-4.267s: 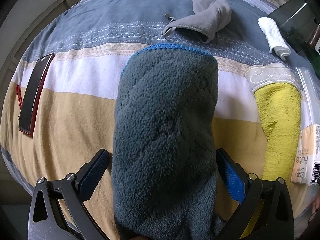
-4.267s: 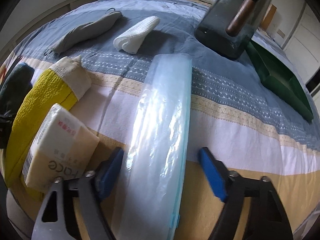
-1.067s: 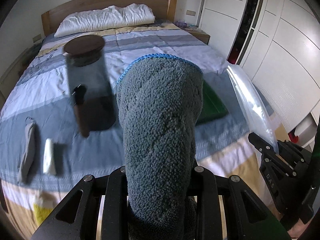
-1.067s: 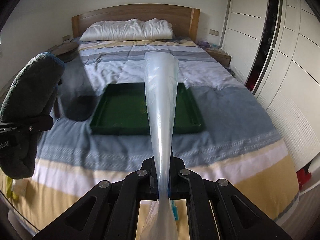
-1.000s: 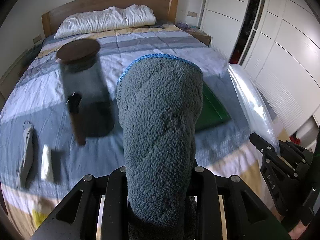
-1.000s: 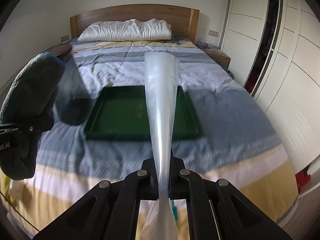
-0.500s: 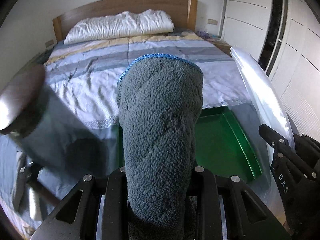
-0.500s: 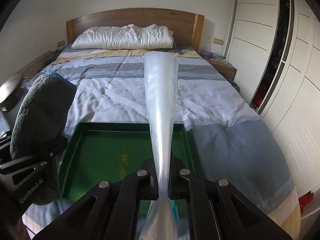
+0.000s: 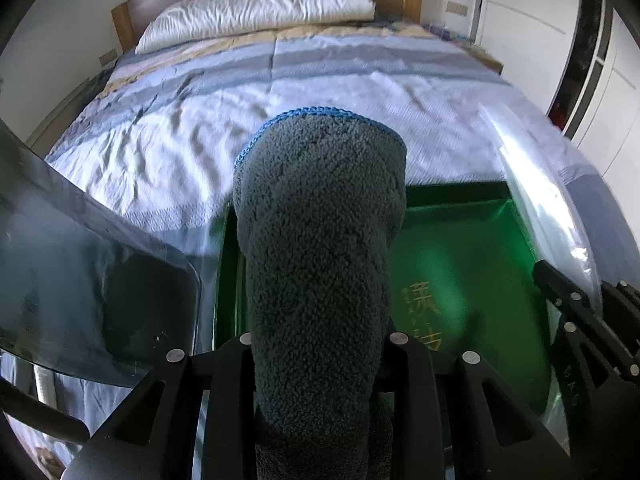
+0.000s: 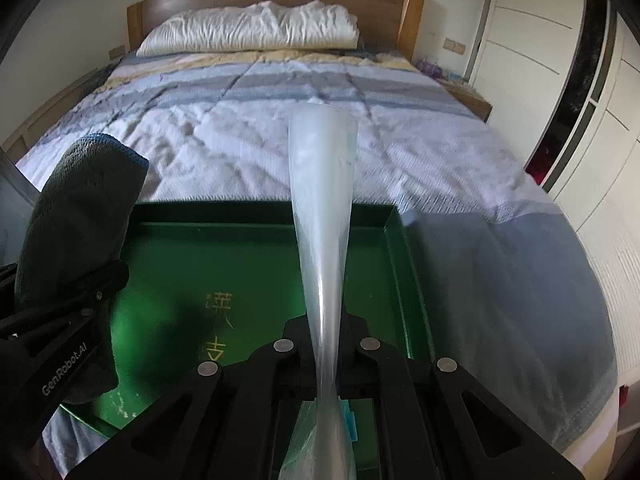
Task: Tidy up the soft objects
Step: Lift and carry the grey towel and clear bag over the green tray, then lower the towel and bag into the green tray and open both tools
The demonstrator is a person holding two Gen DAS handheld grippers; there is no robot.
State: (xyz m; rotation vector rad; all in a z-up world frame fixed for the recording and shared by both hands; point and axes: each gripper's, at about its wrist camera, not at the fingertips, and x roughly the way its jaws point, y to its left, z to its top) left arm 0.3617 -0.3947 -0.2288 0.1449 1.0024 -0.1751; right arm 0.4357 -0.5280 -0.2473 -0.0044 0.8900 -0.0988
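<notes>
My left gripper point(image 9: 320, 340) is shut on a dark grey fleecy cloth point(image 9: 320, 240) with a blue edge and holds it above the left part of a green tray point(image 9: 460, 272). My right gripper point(image 10: 326, 340) is shut on a clear plastic bag point(image 10: 324, 208) that sticks up and forward over the same green tray point(image 10: 240, 256). In the right wrist view the left gripper and its cloth point(image 10: 80, 216) are at the left. In the left wrist view the bag point(image 9: 548, 208) and the right gripper are at the right.
The tray lies on a striped bed cover point(image 10: 460, 160) with a white pillow point(image 10: 248, 28) and wooden headboard at the far end. A dark glass jar point(image 9: 88, 272) stands close on the left of the tray. White wardrobe doors point(image 10: 592, 92) line the right side.
Both grippers have moved forward and down over the green tray, each still holding its item. The glass jar has slid to the left edge of the left wrist view.
</notes>
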